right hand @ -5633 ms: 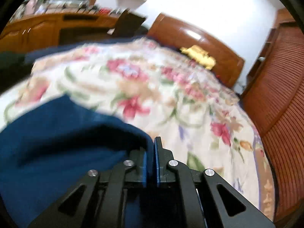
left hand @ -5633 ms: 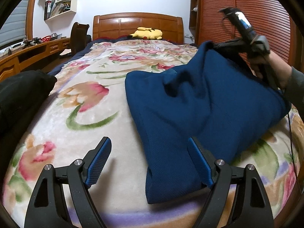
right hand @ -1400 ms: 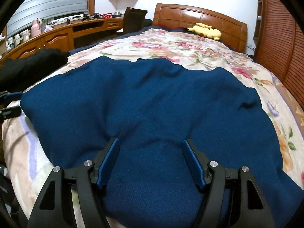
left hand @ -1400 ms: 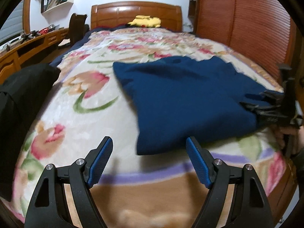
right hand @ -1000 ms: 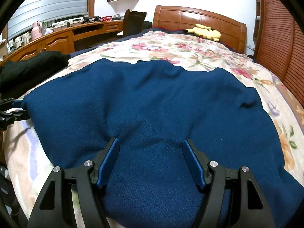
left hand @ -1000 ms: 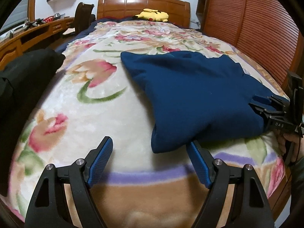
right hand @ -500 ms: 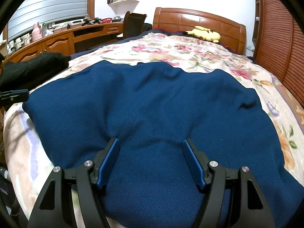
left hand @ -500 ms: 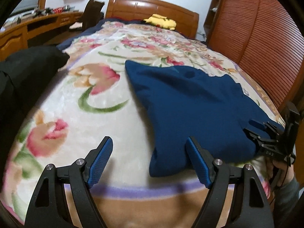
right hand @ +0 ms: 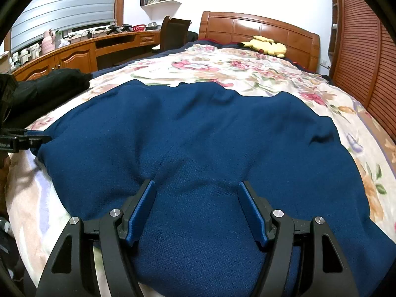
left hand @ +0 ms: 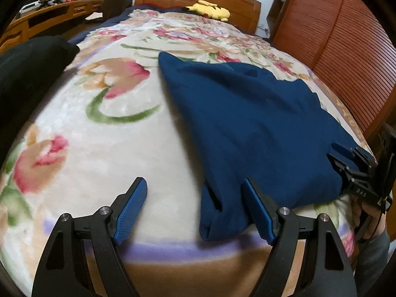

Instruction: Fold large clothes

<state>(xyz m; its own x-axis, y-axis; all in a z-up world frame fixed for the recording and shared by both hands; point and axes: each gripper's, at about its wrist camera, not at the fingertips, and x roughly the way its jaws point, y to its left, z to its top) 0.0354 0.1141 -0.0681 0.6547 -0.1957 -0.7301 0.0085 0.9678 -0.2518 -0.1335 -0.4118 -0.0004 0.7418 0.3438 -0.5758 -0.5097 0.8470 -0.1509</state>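
A large dark blue garment (left hand: 252, 128) lies folded and spread flat on the floral bedspread (left hand: 104, 133); it fills the right wrist view (right hand: 212, 148). My left gripper (left hand: 195, 212) is open at the garment's near left corner, its right finger beside the folded edge. My right gripper (right hand: 198, 210) is open, its fingers resting over the near hem. It also shows in the left wrist view (left hand: 351, 163) at the garment's right edge. The left gripper shows in the right wrist view (right hand: 22, 141) at the left corner.
A black garment (left hand: 27, 74) is heaped at the bed's left edge. A yellow plush toy (right hand: 267, 44) lies by the wooden headboard (right hand: 257, 29). A desk and chair (right hand: 173, 34) stand left of the bed. A louvred wardrobe (left hand: 351, 49) runs along the right.
My right gripper has let go of the garment, which now lies flat, and rests open at the hem. My left gripper has moved in to the garment's near left corner.
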